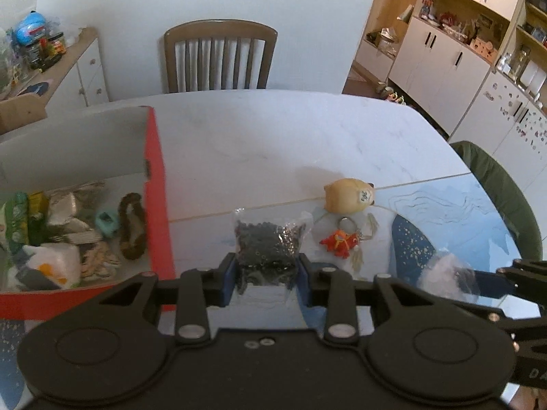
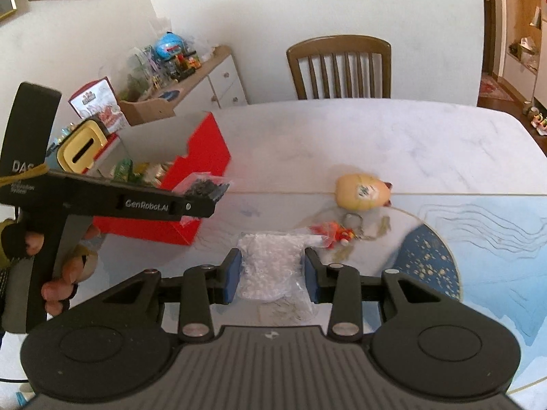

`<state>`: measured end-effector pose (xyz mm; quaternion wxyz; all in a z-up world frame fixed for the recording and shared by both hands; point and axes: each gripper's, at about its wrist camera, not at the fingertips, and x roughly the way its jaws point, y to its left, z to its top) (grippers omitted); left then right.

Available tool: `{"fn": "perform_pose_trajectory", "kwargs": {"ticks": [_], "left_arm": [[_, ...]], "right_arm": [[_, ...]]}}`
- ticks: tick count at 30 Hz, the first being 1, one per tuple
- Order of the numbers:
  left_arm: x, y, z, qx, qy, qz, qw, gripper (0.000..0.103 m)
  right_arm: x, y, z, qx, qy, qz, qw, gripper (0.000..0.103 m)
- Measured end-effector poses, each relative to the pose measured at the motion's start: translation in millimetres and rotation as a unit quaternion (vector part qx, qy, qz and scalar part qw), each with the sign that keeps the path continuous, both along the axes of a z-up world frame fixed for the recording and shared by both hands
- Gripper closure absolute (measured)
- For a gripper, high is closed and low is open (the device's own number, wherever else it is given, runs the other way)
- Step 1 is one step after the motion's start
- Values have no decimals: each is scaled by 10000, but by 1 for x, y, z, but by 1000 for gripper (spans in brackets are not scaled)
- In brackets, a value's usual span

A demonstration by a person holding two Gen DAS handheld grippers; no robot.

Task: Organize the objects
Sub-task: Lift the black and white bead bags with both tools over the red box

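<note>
Left gripper [image 1: 266, 275] – jaws closed on black bead bag [image 1: 268, 242], held above bench [image 1: 273, 130] just beside red box [image 1: 159, 184] at left edge. Right gripper [image 2: 272, 278] – jaws clamped on white bead bag [image 2: 270, 266], above bench near front edge. Yellow toy [image 2: 362, 192] and red keychain [image 2: 336, 234] lie mid-bench, near each other.

Left gripper [image 1: 266, 275] jaws clamped, seemingly raised; right gripper [image 2: 272, 276] jaws likewise pinched, level, alongside.
</note>
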<state>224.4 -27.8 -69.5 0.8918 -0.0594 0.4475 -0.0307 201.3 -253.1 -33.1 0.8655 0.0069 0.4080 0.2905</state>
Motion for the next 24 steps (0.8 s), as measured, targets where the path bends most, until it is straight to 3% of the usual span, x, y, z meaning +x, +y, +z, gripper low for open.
{"fn": "perform_pose_trajectory", "kwargs": {"ticks": [14, 24], "left_arm": [[-29, 72, 41, -226, -333, 198, 9990, 69], [-37, 132, 49, -234, -424, 425, 9979, 69]], "right_arm": [[-2, 81, 37, 75, -340, 361, 9987, 66], [-2, 155, 50, -13, -545, 745, 9957, 66]]}}
